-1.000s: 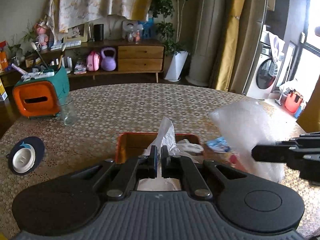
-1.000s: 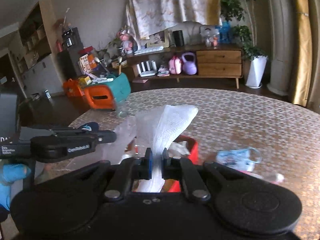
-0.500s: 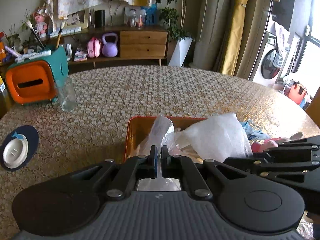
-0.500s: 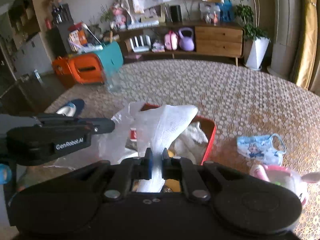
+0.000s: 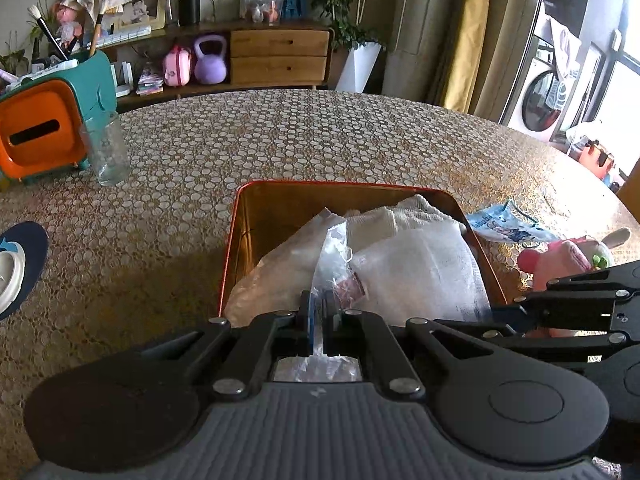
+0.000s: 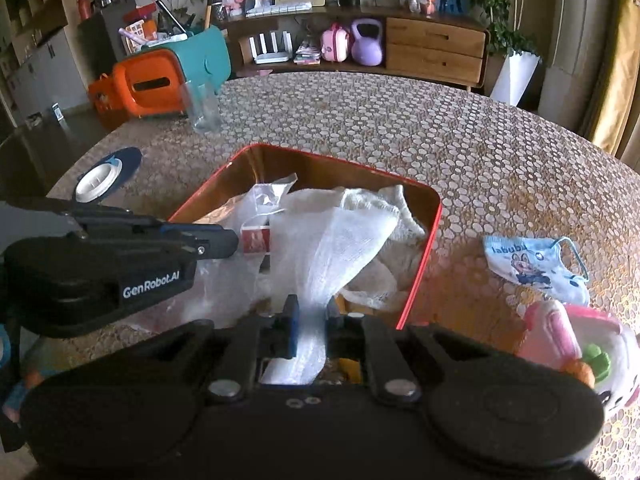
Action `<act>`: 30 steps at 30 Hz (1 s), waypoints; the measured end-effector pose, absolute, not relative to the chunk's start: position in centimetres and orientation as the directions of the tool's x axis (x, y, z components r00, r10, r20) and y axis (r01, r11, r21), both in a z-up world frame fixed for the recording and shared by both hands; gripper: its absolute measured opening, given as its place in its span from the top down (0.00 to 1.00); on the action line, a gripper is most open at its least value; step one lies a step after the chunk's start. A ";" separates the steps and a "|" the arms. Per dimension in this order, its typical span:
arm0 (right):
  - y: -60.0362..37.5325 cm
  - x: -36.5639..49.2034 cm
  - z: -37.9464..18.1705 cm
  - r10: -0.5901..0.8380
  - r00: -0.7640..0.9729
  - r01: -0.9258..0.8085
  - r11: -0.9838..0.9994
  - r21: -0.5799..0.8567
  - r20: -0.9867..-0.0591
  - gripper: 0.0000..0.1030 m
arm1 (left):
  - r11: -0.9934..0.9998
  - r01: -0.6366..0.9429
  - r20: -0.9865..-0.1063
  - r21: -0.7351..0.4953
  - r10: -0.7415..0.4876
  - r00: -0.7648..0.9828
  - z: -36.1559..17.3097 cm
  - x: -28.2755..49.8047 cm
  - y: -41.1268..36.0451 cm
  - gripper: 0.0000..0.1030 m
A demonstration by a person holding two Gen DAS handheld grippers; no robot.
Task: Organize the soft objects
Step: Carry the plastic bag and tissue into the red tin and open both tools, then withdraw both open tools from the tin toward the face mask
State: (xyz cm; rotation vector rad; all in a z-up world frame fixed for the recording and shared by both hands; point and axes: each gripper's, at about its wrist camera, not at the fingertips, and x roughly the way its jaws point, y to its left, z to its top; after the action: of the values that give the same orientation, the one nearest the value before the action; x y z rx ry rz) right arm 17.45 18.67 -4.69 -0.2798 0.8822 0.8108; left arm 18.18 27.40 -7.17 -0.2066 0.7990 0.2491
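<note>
A red-rimmed tin box (image 5: 240,216) sits on the patterned table with soft white items in it. My left gripper (image 5: 319,308) is shut on a clear plastic bag (image 5: 280,268) that sags into the near left of the box. My right gripper (image 6: 312,316) holds a white gauze cloth (image 6: 340,240) that drapes over the box contents. Its jaws are opening, and the cloth still fills the gap between the pads. In the right wrist view the left gripper (image 6: 232,242) reaches in from the left over the box (image 6: 436,216). The right gripper (image 5: 496,316) shows at the right of the left wrist view.
A printed face mask (image 6: 536,264) and a pink plush toy (image 6: 568,344) lie right of the box. A drinking glass (image 5: 105,148) and an orange and teal tissue holder (image 5: 36,132) stand at the far left. A dark coaster with a white lid (image 5: 16,256) lies near the left edge.
Both grippers have come down, lowering the bag and the gauze cloth into the tin box. The right jaws have parted slightly around the cloth.
</note>
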 end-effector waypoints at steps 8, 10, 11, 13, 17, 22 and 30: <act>18.3 17.1 -3.8 0.529 0.382 -0.738 0.669 0.094 -0.758 0.76 | 0.943 -0.316 -0.727 -0.104 0.145 0.671 -6.5 17.8 27.4 0.95; 17.9 16.8 -3.3 0.537 0.388 -0.739 0.667 0.095 -0.749 0.70 | 0.941 -0.319 -0.726 -0.112 0.142 0.672 -6.2 17.6 27.4 0.95; 17.7 16.7 -3.0 0.542 0.392 -0.740 0.666 0.096 -0.743 0.69 | 0.941 -0.318 -0.726 -0.115 0.139 0.673 -6.0 17.6 27.3 0.95; 17.3 16.4 -2.4 0.552 0.397 -0.740 0.665 0.100 -0.734 0.64 | 0.942 -0.317 -0.724 -0.113 0.140 0.675 -5.6 17.3 27.1 0.94; 16.3 16.0 -1.2 0.568 0.411 -0.735 0.669 0.110 -0.713 0.56 | 0.945 -0.310 -0.718 -0.106 0.143 0.681 -4.8 16.8 26.5 0.81; 14.3 15.3 0.6 0.597 0.430 -0.723 0.677 0.138 -0.677 0.46 | 0.943 -0.312 -0.681 -0.114 0.154 0.716 -3.2 15.5 25.9 0.30; 9.8 13.5 3.7 0.636 0.465 -0.709 0.684 0.170 -0.616 0.30 | 0.947 -0.299 -0.649 -0.120 0.153 0.746 -0.4 14.2 24.4 0.23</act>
State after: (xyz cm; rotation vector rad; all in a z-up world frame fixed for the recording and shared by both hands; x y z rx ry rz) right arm 13.52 9.77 3.71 -0.1153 0.7054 0.8281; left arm 14.19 24.35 -0.41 -0.2230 0.6872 0.2493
